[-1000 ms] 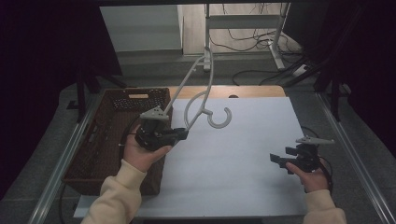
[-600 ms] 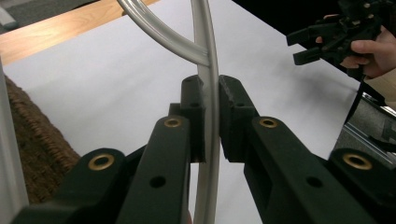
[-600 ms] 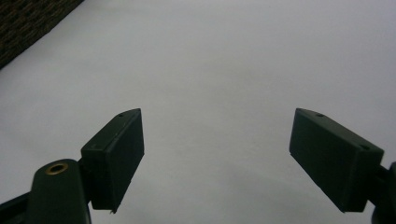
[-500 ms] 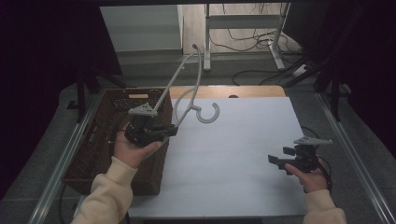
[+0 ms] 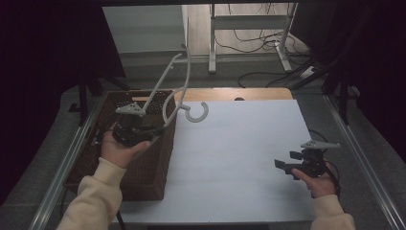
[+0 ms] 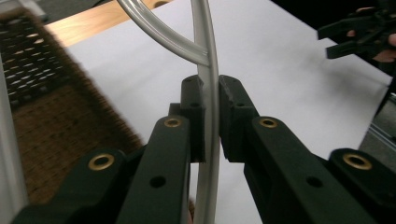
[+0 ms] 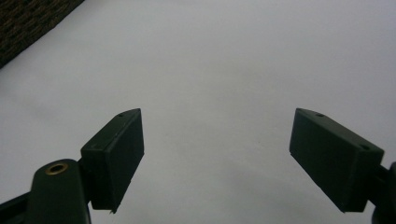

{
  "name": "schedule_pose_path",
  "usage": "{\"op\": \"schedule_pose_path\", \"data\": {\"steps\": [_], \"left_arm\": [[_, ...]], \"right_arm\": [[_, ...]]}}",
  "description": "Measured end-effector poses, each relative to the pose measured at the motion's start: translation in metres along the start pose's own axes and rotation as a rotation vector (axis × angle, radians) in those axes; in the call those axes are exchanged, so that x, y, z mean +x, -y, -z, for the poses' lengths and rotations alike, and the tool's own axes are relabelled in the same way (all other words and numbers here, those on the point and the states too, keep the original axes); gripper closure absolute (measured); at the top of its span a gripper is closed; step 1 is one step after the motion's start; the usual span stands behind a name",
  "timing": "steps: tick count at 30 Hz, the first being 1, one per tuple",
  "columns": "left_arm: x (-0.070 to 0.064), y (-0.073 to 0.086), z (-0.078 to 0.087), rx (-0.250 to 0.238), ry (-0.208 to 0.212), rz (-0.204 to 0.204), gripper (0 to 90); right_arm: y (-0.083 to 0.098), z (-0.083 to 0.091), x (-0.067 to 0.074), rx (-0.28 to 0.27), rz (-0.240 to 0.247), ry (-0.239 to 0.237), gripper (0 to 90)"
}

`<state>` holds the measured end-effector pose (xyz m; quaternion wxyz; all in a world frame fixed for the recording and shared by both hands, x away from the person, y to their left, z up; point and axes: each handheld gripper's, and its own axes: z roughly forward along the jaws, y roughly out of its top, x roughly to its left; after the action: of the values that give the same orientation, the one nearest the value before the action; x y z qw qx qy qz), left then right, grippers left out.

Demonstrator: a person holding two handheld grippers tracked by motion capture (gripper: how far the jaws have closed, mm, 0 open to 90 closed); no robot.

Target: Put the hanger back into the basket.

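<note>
A pale plastic clothes hanger (image 5: 184, 100) is held up in the air over the right edge of the brown wicker basket (image 5: 86, 158), its hook (image 5: 197, 114) pointing toward the white table top (image 5: 239, 158). My left gripper (image 5: 155, 129) is shut on one of the hanger's thin bars; in the left gripper view that bar (image 6: 208, 93) runs between the two black jaws of the left gripper (image 6: 211, 93). My right gripper (image 5: 282, 165) stands open above the table's right front part, with nothing between the jaws of the right gripper (image 7: 217, 144).
A wooden strip (image 5: 249, 93) borders the table's far edge. Metal rails (image 5: 67, 163) run along both sides. Beyond the table stand a metal frame (image 5: 249, 33) and floor cables (image 5: 268, 72).
My left gripper has carried the hanger leftward, from over the table's left part to above the basket. The right gripper has stayed almost still.
</note>
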<state>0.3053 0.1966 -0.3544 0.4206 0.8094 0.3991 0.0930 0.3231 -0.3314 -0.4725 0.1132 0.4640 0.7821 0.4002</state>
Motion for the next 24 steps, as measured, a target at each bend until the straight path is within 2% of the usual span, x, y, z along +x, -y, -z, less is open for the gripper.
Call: {"op": "schedule_pose_path", "data": {"steps": [3, 7, 12, 17, 24], "left_arm": [[0.01, 0.004, 0.006, 0.01, -0.022, 0.006, 81.6], [0.018, 0.014, 0.011, 0.032, -0.038, 0.003, 81.7], [0.028, 0.031, 0.018, 0.053, -0.039, 0.011, 81.7], [0.038, 0.049, 0.026, 0.06, -0.018, 0.033, 81.6], [0.047, 0.065, 0.033, 0.091, 0.012, 0.025, 81.6]], "right_arm": [[0.0, -0.001, 0.0, 0.0, 0.013, 0.002, 17.4], [0.0, 0.0, 0.0, 0.002, 0.007, 0.003, 17.4], [0.0, 0.0, 0.0, 0.003, 0.007, 0.005, 17.4], [0.0, -0.001, 0.001, 0.007, 0.007, 0.008, 17.5], [0.001, -0.002, 0.001, 0.012, 0.008, 0.011, 17.5]]}}
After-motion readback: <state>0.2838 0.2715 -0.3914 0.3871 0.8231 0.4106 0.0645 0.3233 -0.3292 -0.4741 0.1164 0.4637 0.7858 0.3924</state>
